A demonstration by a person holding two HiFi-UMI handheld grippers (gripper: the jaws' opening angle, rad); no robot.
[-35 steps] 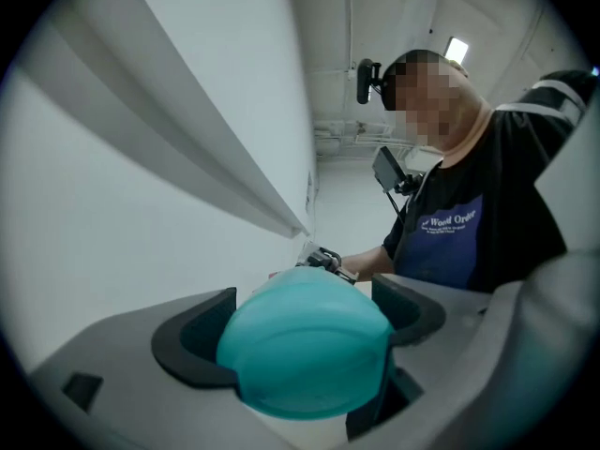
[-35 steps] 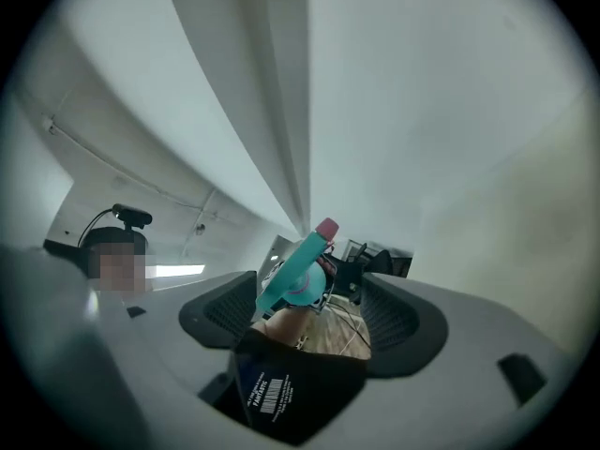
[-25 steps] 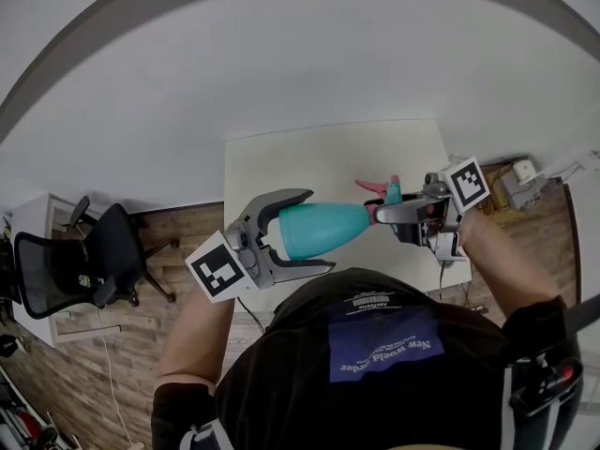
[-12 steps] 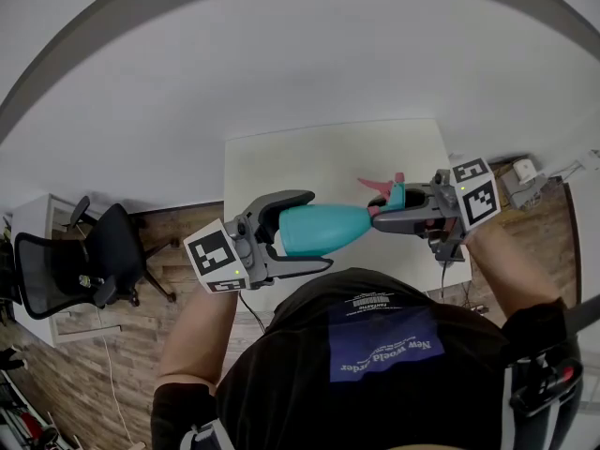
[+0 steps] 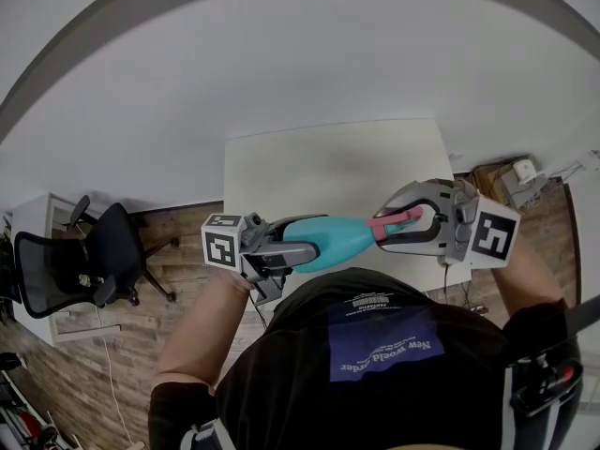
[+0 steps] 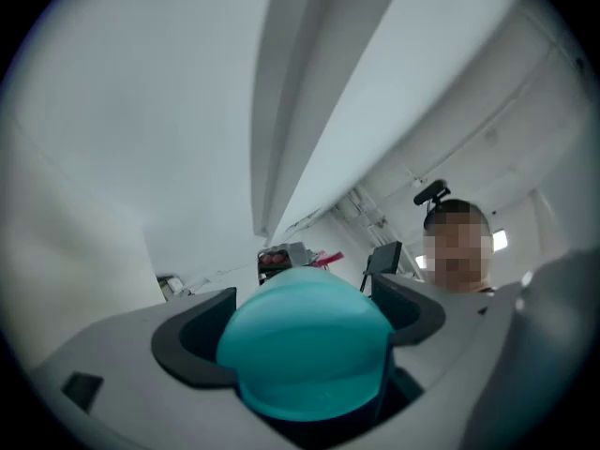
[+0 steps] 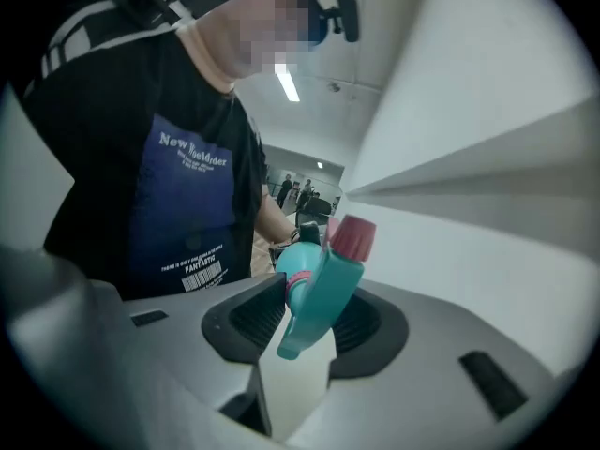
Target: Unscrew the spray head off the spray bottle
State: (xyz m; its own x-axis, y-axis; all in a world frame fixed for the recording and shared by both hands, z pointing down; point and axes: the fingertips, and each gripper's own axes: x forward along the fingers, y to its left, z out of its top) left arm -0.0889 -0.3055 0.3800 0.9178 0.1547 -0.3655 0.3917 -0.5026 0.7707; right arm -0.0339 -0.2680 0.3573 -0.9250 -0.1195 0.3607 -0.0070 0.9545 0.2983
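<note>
I hold a teal spray bottle (image 5: 330, 239) level in the air over the near edge of the white table (image 5: 328, 162). My left gripper (image 5: 292, 247) is shut on the bottle's fat body; the rounded teal base (image 6: 309, 345) fills the space between its dark pads (image 6: 192, 336). My right gripper (image 5: 389, 224) is shut on the spray head (image 7: 321, 293), a teal piece with a pink nozzle cap (image 7: 353, 236) and a pink trigger (image 5: 396, 219). Its jaws have just been closing, and the head is now pinched between them.
A black office chair (image 5: 89, 261) stands on the wooden floor at the left. Boxes and small devices (image 5: 511, 181) sit past the table's right edge. The person's dark shirt fills the bottom of the head view.
Both grippers have rolled about the bottle's axis. The right jaws went from wide around the spray head to closed on it, and the pink trigger swung down between them.
</note>
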